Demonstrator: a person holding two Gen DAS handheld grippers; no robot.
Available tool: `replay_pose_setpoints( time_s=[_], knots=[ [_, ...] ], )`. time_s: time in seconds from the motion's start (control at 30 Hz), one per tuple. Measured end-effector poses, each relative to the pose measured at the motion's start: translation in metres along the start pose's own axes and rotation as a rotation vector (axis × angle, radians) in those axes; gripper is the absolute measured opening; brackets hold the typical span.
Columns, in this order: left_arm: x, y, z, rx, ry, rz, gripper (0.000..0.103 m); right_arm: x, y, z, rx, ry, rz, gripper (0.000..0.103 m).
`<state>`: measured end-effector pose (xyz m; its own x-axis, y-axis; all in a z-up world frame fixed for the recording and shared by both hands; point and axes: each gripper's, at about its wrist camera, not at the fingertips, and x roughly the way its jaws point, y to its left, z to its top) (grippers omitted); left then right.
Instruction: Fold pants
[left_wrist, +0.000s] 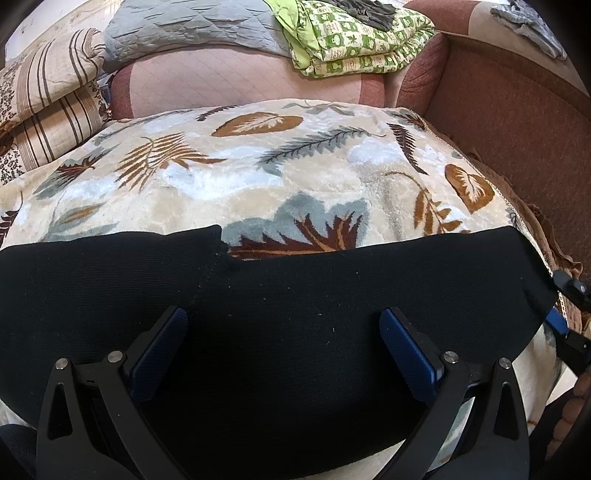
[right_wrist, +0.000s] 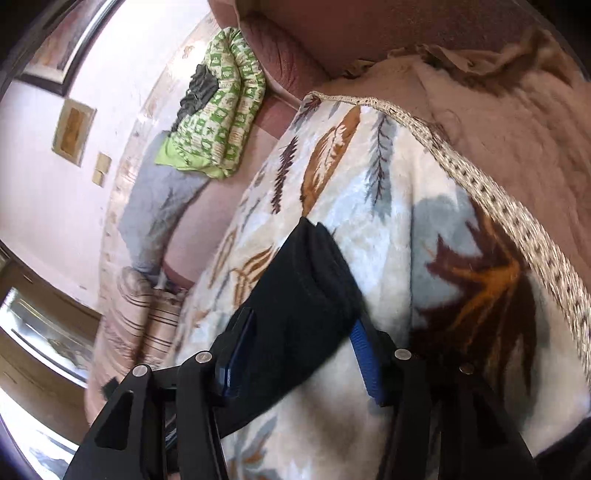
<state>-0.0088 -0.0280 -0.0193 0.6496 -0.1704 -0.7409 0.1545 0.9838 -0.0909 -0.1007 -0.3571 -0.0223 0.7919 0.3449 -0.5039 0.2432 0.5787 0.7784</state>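
Observation:
Black pants (left_wrist: 280, 295) lie spread across a leaf-patterned plush blanket (left_wrist: 258, 173). My left gripper (left_wrist: 284, 325) is open, its blue-padded fingers wide apart just above the middle of the pants. In the right wrist view a folded edge of the pants (right_wrist: 299, 295) sits between the blue pads of my right gripper (right_wrist: 301, 347), whose jaws are partly apart around the cloth. The right gripper also shows at the pants' right end in the left wrist view (left_wrist: 565, 306).
The blanket (right_wrist: 424, 240) covers a reddish-brown sofa (left_wrist: 498, 122). A green checked folded quilt (left_wrist: 354, 40), a grey quilt (left_wrist: 192, 33) and striped pillows (left_wrist: 48, 107) lie at the back. The sofa's armrest rises to the right.

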Motion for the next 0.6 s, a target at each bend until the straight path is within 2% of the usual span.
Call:
replay_pose_setpoints(
  time_s=[0.07,0.13,0.33,0.47,0.57,0.6],
  knots=[
    [0.0,0.0,0.0,0.002,0.0,0.004,0.103,0.004,-0.003,0.005,0.023,-0.02,-0.007,0.045],
    [0.0,0.0,-0.001,0.007,-0.001,0.01,0.103,0.005,-0.005,0.005,0.023,-0.024,-0.02,0.034],
    [-0.002,0.003,-0.001,-0.007,-0.002,-0.008,0.103,0.0,-0.004,0.001,-0.025,-0.025,-0.048,0.024],
    [-0.002,0.004,0.0,-0.019,-0.006,-0.021,0.103,-0.002,-0.009,0.002,-0.003,-0.037,-0.046,0.018],
    [-0.008,0.012,0.002,-0.068,-0.028,-0.076,0.103,-0.002,-0.013,0.002,0.02,-0.044,-0.027,0.017],
    [-0.014,0.019,0.004,-0.107,-0.059,-0.116,0.103,-0.002,-0.014,0.002,0.03,-0.048,-0.017,0.015]
  ],
)
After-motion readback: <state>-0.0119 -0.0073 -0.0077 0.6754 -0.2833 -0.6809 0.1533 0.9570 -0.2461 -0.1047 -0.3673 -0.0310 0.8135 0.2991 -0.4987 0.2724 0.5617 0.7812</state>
